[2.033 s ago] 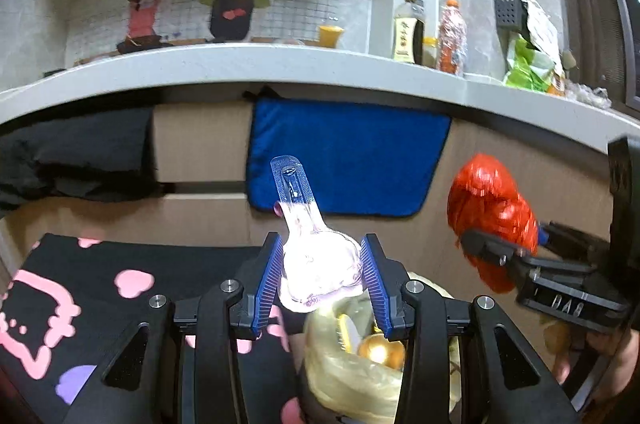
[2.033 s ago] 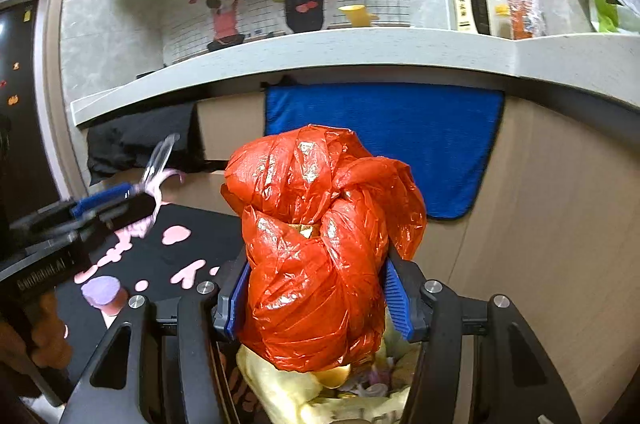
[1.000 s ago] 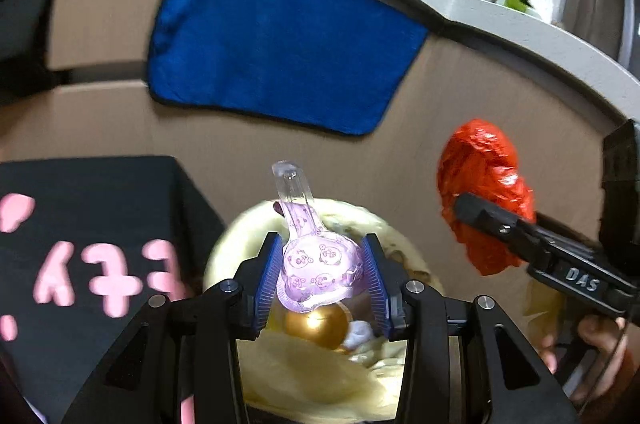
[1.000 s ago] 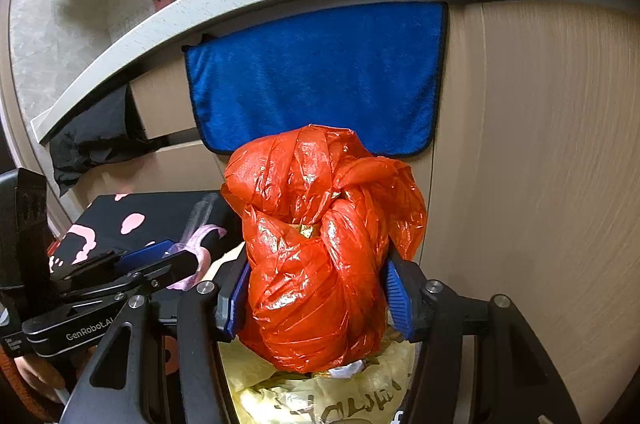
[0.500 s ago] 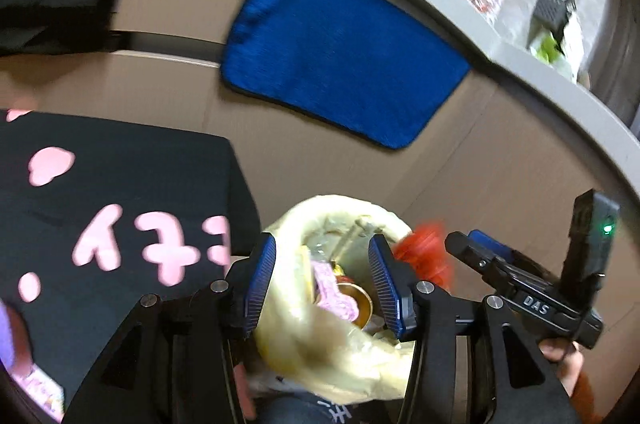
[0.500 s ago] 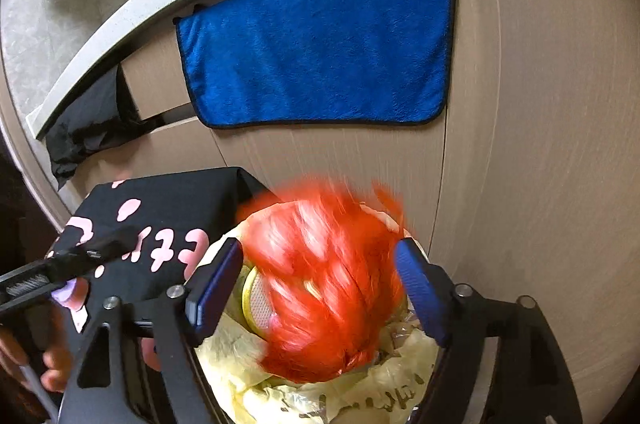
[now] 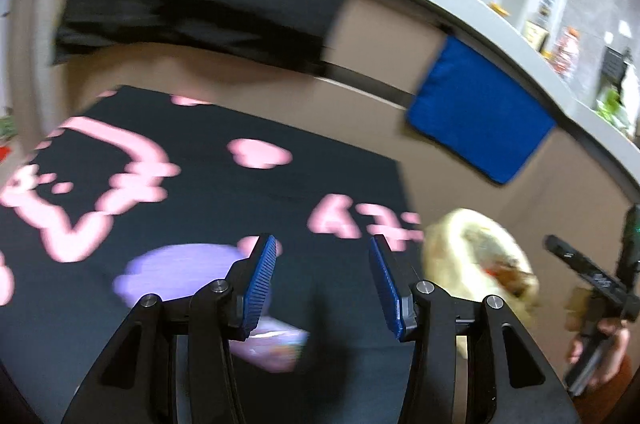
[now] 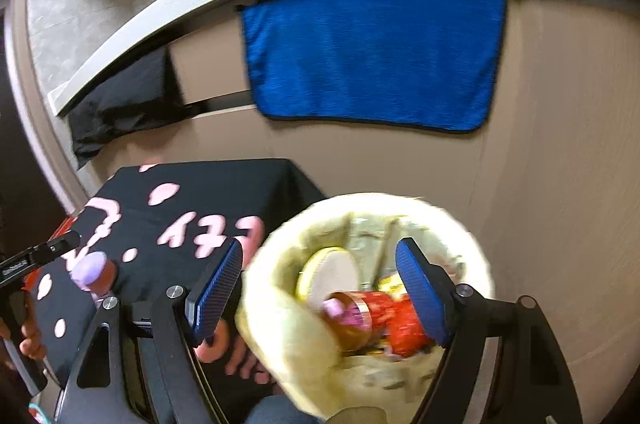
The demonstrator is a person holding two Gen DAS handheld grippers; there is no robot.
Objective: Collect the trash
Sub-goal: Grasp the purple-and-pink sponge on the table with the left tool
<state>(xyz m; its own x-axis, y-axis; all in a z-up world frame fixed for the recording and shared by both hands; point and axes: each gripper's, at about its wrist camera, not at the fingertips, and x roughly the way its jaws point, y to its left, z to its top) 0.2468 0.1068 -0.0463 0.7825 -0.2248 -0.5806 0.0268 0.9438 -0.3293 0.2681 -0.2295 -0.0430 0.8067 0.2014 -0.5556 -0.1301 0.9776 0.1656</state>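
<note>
swinging our left gripper [image 7: 322,280] over the cloth [image 7: 208,192], jaws half apart and empty, we find the purple cup [image 7: 176,274] just left of its fingers. our right gripper [image 8: 320,288] hangs wide and empty above the bin [image 8: 276,312], farther from the cup.

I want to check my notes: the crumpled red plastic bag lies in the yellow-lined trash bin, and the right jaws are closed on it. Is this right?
Not quite. In the right wrist view the crumpled red plastic bag does lie in the yellow-lined trash bin, but the right gripper is open: its jaws stand wide apart above the bin, holding nothing.
</note>
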